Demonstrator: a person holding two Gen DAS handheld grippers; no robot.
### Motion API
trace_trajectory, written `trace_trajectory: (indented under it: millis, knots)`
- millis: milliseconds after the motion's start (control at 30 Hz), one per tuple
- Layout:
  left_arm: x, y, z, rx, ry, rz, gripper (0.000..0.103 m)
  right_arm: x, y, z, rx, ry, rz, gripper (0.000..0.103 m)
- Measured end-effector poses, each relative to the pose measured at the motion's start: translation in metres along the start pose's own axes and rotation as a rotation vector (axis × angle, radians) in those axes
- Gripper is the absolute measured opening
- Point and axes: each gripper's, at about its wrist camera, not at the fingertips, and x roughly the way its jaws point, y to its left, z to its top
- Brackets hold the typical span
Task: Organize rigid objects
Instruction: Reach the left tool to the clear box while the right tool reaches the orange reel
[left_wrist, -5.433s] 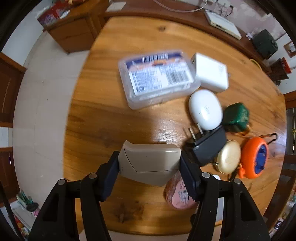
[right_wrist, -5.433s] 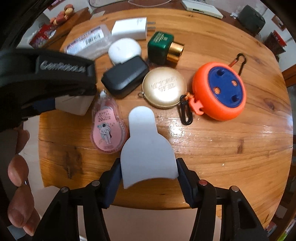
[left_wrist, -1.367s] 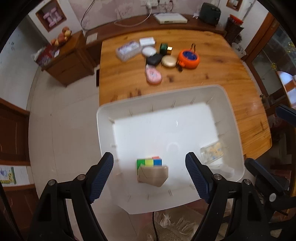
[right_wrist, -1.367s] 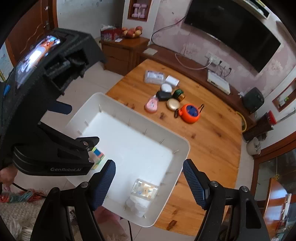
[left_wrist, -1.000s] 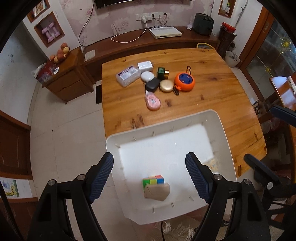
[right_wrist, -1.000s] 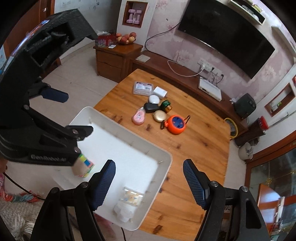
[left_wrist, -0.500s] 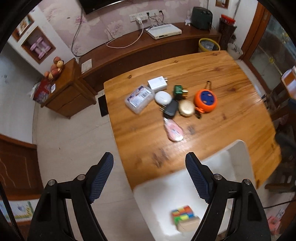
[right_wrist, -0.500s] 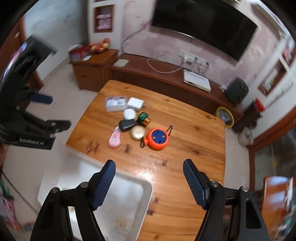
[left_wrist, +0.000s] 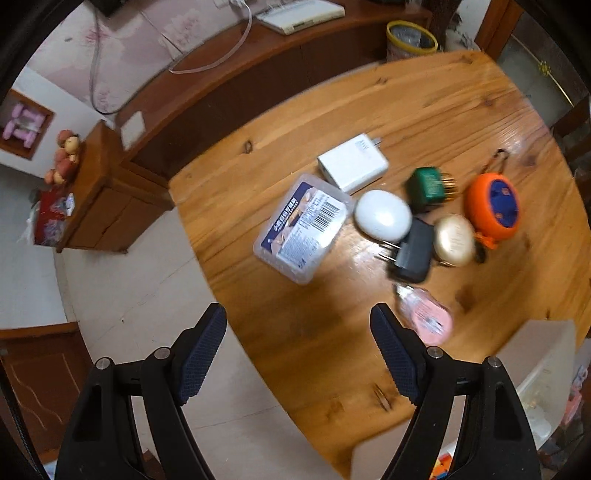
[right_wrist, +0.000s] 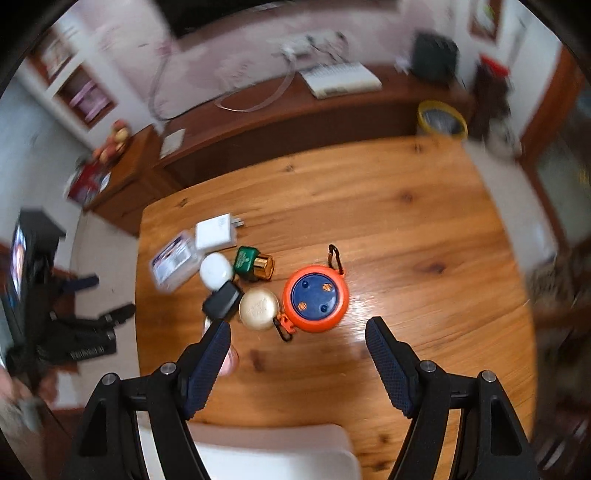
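Both tools are spread apart and hold nothing: the left tool (left_wrist: 298, 352) and the right tool (right_wrist: 298, 354). Just under the right tool sits a white bin (right_wrist: 273, 456). Past it is the wooden counter (right_wrist: 406, 229). Ahead of the tools lie a pink case (left_wrist: 428, 317), black plug (left_wrist: 412, 253), gold tin (right_wrist: 258, 308), orange reel (right_wrist: 316, 297), white pebble (left_wrist: 382, 218), clear box (left_wrist: 303, 229) and white charger (left_wrist: 352, 162). Far off stands a long brown shelf (right_wrist: 295, 114).

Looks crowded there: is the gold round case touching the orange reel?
Cannot tell. In the right wrist view the gold round case and orange reel sit edge to edge; blur hides any gap.
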Motion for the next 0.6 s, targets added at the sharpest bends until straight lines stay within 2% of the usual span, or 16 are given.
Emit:
trace_trajectory:
  millis: [133,367,600]
  knots:
    - [0.030,0.003,0.018,0.050,0.030,0.046,0.083,0.043,-0.006,0.011,0.107,0.040,-0.019,0.076]
    - [0.064,0.008,0.043,0.023,0.064,-0.015,0.083,0.093,-0.017,0.015,0.192,0.114,-0.037,0.076]
    - [0.083,0.006,0.055,0.024,0.106,-0.052,0.083,0.120,-0.027,0.016,0.228,0.151,-0.063,0.076]
